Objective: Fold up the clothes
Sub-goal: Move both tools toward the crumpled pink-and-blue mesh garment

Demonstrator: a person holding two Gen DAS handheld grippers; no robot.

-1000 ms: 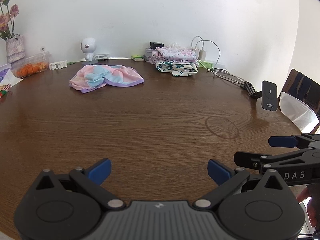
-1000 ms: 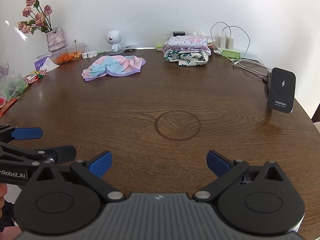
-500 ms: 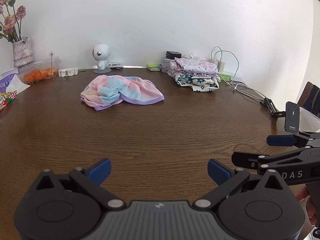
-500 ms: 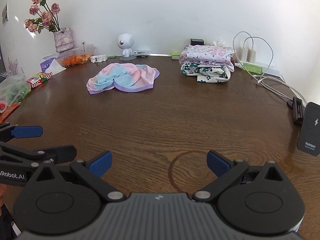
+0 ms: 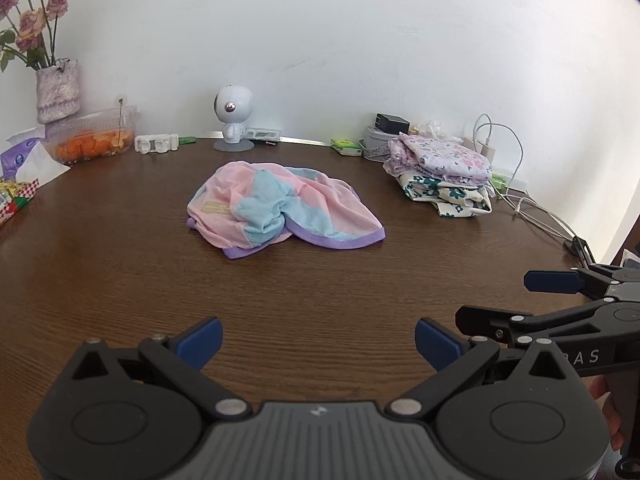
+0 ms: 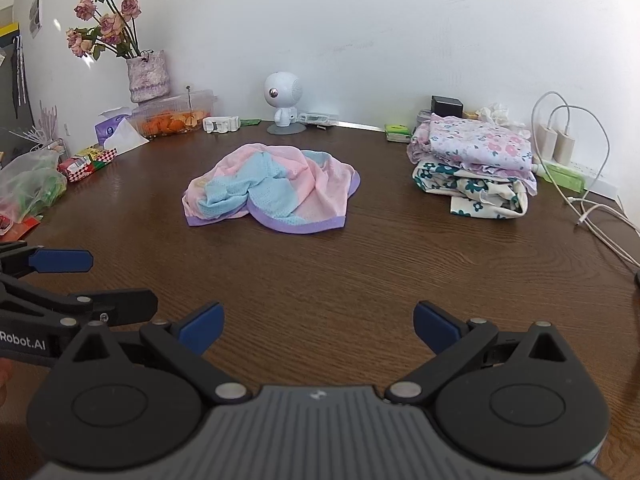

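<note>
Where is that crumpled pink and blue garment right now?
In both wrist views the pink and blue garment lies loose mid-table, ahead of both grippers, in front of the small white figurine and left of the folded floral stack.

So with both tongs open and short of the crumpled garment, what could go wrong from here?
1. The pink garment is bunched, layers overlapping; a pinch could catch several layers and drag the heap instead of spreading it.
2. The folded stack lies to its right; spreading that way might knock it.
3. The left tongs and right tongs sit close side by side and could collide reaching in together.
</note>
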